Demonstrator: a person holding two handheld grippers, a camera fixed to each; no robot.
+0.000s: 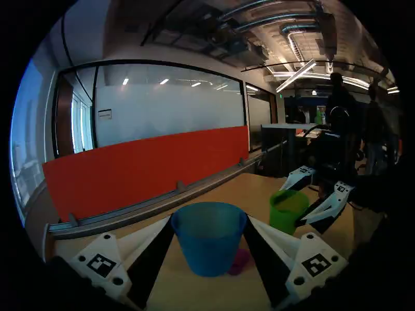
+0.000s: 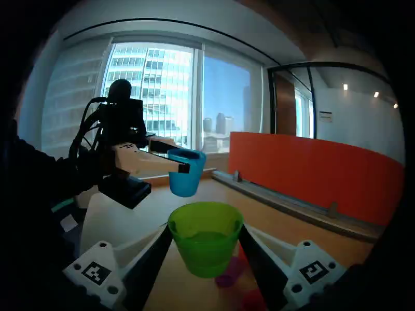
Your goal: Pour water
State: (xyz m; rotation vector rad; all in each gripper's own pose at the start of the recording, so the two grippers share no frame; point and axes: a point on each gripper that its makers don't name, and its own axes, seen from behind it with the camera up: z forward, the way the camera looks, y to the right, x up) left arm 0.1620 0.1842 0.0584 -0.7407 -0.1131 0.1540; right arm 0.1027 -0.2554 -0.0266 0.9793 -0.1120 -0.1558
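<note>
The left gripper (image 1: 208, 223) pinches a blue plastic cup (image 1: 208, 238) between its two fingers, one pressed against each side, and the cup stands upright with its open mouth level. In the left gripper view a green plastic cup (image 1: 288, 210) sits just beyond and to the right of the blue one, also upright, clamped between the white fingers of the right gripper (image 1: 293, 205). The two cups are near each other but apart. In the right gripper view the green cup fills the space between that gripper's own fingers, which press on both of its sides, and a flat, darker level low inside it looks like liquid, though that cannot be told for certain. Farther off in the same view the blue cup hangs upright in the left gripper, higher in the picture than the green cup's rim. Both cups are over a light wooden table (image 1: 259, 186). A small purple object (image 1: 239, 262) lies on the table just behind the base of the blue cup. An orange partition panel (image 1: 145, 166) runs along the far edge of the table, with a glass wall (image 1: 166, 103) above it
</note>
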